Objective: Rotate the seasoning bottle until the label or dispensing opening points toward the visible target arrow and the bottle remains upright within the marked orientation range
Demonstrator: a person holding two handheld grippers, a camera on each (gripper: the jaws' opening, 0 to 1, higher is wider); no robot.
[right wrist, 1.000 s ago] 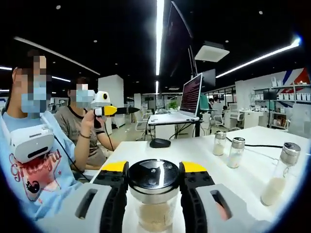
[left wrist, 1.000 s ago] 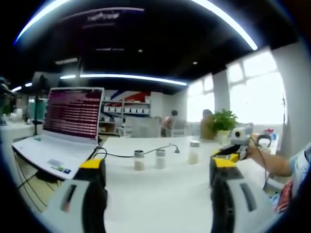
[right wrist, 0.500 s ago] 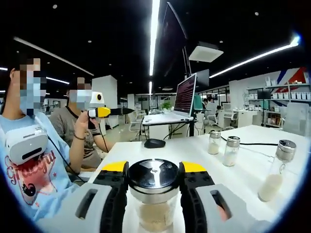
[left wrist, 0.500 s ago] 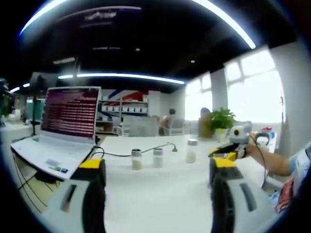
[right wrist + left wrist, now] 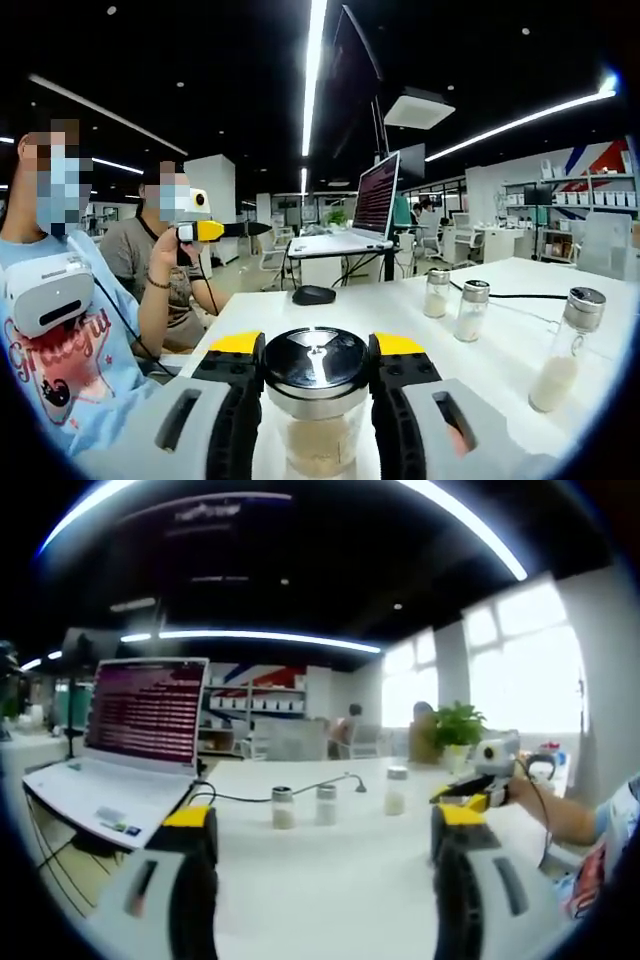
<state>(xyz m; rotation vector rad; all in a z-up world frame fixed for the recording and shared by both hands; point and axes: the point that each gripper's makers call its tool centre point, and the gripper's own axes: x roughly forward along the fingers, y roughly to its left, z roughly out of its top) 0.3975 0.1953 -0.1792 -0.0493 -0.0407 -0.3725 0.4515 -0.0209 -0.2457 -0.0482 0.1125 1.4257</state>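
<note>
Right gripper [image 5: 318, 400] clamps the clear glass seasoning bottle with shiny steel cap [image 5: 317, 392], upright over the white table [image 5: 500, 350]; left gripper [image 5: 318, 880] hangs open, holding nothing; rotation step apparently under way; no target arrow visible, so the next twist needs it located first.

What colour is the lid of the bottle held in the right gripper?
Shiny silver lid, best seen in the right gripper view.

Both views face across the white table [image 5: 330, 880], sharing 3 bottles [image 5: 465, 312].
</note>
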